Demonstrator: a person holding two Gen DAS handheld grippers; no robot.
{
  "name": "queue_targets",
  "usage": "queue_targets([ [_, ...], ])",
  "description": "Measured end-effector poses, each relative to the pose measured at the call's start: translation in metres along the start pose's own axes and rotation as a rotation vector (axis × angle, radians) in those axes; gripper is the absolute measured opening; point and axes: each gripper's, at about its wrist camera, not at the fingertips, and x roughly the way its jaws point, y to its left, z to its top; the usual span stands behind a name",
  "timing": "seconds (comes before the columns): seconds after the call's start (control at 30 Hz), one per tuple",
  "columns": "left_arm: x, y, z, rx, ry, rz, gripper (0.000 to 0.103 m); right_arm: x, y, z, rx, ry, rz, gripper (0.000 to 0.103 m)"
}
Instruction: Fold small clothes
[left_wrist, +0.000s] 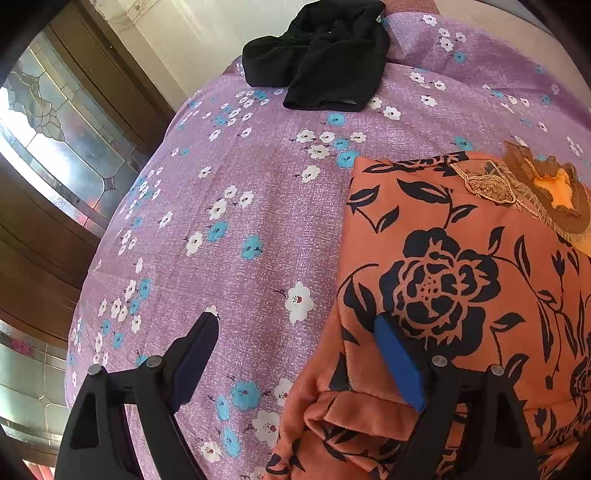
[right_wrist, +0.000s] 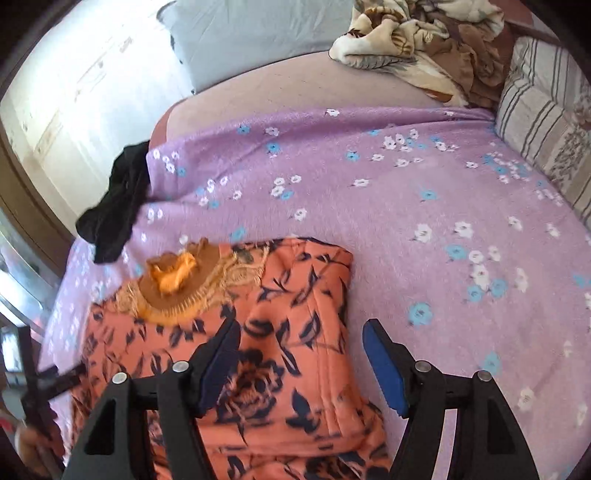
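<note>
Orange floral garment (left_wrist: 461, 266) partly folded, lower right of frame; black garment (left_wrist: 325, 55) untouched, crumpled at top. Left gripper (left_wrist: 295, 332) and right gripper (right_wrist: 299, 339) fingers spread, empty.

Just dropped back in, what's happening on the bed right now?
A person is folding clothes with two handheld claws. The orange floral garment lies partly folded on the purple flowered bedsheet, its embroidered neckline facing up. The left claw and right claw are both open at its near edges, holding nothing. A crumpled black garment waits at the sheet's far edge, unfolded.
</note>
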Motion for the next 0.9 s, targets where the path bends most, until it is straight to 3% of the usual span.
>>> queue_targets([
  [0.17,0.003,0.003,-0.001,-0.008,0.006,-0.008,0.087,0.023,-0.011,0.009,-0.016,-0.022,-0.056,0.068],
  [0.23,0.003,0.002,-0.001,-0.006,0.003,-0.002,0.087,0.028,-0.020,0.013,-0.002,-0.044,0.002,0.064],
  [0.27,0.002,0.001,-0.001,-0.002,0.000,0.004,0.087,0.031,-0.022,0.015,-0.003,-0.041,0.007,0.061],
  [0.33,0.002,-0.002,-0.002,0.008,-0.008,0.016,0.087,0.043,-0.015,0.017,-0.039,-0.010,0.018,0.044],
  [0.47,0.003,-0.002,0.000,0.018,-0.017,0.025,0.087,0.057,-0.001,0.010,-0.139,0.094,-0.077,0.034],
  [0.53,0.002,0.003,0.002,-0.014,-0.021,0.028,0.087,0.051,0.006,0.010,-0.179,0.110,-0.073,0.021],
  [0.63,-0.007,0.007,0.006,-0.040,-0.074,0.085,0.087,0.029,0.016,0.010,-0.239,0.073,-0.096,0.016],
  [0.73,-0.017,0.009,0.009,-0.056,-0.130,0.113,0.087,0.013,0.006,0.014,-0.216,0.013,-0.103,0.016],
  [0.83,-0.023,0.004,0.010,-0.035,-0.163,0.112,0.087,0.031,-0.009,0.013,-0.185,0.061,-0.122,0.016],
  [0.9,-0.015,-0.006,0.009,0.009,-0.138,0.107,0.087,0.055,-0.024,0.013,-0.126,0.126,-0.123,0.016],
])
